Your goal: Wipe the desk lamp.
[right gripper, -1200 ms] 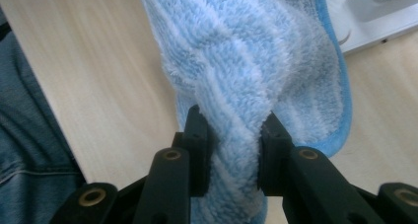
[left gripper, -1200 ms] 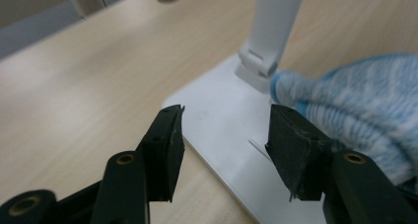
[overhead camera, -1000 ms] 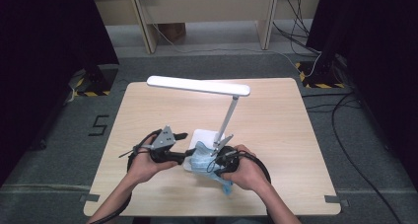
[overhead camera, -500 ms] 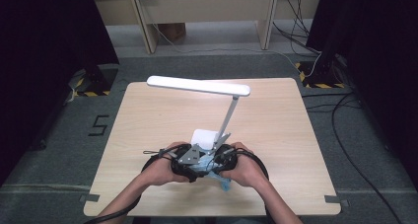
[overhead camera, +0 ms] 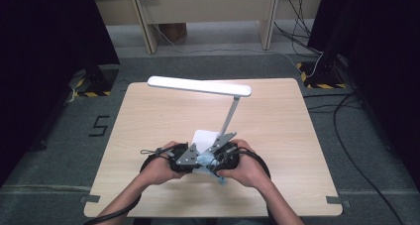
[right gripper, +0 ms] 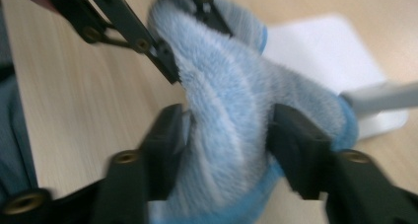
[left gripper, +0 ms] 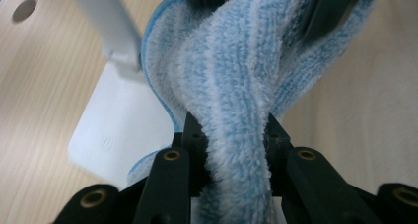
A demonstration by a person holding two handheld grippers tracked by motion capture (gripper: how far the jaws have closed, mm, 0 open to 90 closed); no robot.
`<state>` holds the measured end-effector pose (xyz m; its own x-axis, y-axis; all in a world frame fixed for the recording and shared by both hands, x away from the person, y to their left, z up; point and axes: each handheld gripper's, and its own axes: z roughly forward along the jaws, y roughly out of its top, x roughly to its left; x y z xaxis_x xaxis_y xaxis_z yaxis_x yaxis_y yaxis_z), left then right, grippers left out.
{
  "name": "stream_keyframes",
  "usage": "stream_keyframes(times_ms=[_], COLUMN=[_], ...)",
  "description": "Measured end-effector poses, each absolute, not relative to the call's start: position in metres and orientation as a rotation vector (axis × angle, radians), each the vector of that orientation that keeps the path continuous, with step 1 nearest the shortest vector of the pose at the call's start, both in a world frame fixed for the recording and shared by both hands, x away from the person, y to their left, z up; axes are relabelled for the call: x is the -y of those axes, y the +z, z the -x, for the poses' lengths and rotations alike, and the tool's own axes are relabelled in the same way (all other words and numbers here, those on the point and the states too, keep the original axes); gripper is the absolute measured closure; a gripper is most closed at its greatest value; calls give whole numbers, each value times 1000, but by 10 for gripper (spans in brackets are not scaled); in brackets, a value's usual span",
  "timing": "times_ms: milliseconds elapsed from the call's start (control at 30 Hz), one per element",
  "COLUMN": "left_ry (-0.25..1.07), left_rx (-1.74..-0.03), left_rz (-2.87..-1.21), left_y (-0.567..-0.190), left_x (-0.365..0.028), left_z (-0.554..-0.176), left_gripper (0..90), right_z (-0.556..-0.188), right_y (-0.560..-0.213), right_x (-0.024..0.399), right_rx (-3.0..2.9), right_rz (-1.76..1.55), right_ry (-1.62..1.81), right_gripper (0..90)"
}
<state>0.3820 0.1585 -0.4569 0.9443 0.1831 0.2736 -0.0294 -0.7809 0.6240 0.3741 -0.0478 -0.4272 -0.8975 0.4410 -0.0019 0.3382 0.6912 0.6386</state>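
Note:
A fluffy blue striped cloth (overhead camera: 204, 161) hangs between my two grippers near the table's front edge, just in front of the lamp's base. My left gripper (left gripper: 231, 135) has just been closing, and its jaws now pinch a fold of the cloth (left gripper: 231, 86). My right gripper (right gripper: 229, 128) has just been opening; its jaws stand apart on either side of the cloth (right gripper: 231, 105), which bulges between them. In the high view the left gripper (overhead camera: 190, 158) and right gripper (overhead camera: 212, 157) point at each other, almost touching. Both hands hide most of the cloth there.
A white desk lamp stands mid-table with its lit head (overhead camera: 198, 86) high, a slanted pole (overhead camera: 230, 116) and a flat white base (overhead camera: 204, 137) right behind the grippers. The wooden table (overhead camera: 148, 116) is bare to left and right. Cables trail on the floor.
My left hand has moved right and slightly down to meet the right gripper at the cloth. Its jaws now sit on the cloth. The right hand stayed put.

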Motion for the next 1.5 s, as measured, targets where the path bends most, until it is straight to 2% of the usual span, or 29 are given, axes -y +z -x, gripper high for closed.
stream_keyframes(times_ms=[67, 333, 500, 667, 800, 1100, 1300, 1500], left_ry=[431, 507, 557, 534, 529, 572, 600, 532], left_rx=[-169, -450, -678, -864, -862, -894, -899, -862], left_rz=[-2418, -2349, -2282, -2188, -2206, -2191, -2152, -2148], left_y=[-457, -455, -458, -462, -463, -467, -470, -477], left_x=[-167, -187, -187, -176, -159, -142, -120, -104], left_z=[-386, -403, -420, -440, -453, -466, -470, -470], left_gripper=[716, 715, 713, 712, 710, 706, 700, 700], right_z=[-373, -390, -400, -410, -421, -431, -433, -433], right_y=[-419, -386, -378, -376, -375, -381, -382, -384], right_x=[60, 119, 115, 111, 111, 110, 110, 111], right_rx=[-2690, -2284, -2182, -2115, -2099, -2106, -2113, -2110], right_rz=[-676, -842, -795, -743, -697, -682, -730, -749], right_ry=[1078, 1243, 1319, 1381, 1438, 1462, 1497, 1518], right_gripper=[383, 367, 352, 342, 344, 502, 522, 528])
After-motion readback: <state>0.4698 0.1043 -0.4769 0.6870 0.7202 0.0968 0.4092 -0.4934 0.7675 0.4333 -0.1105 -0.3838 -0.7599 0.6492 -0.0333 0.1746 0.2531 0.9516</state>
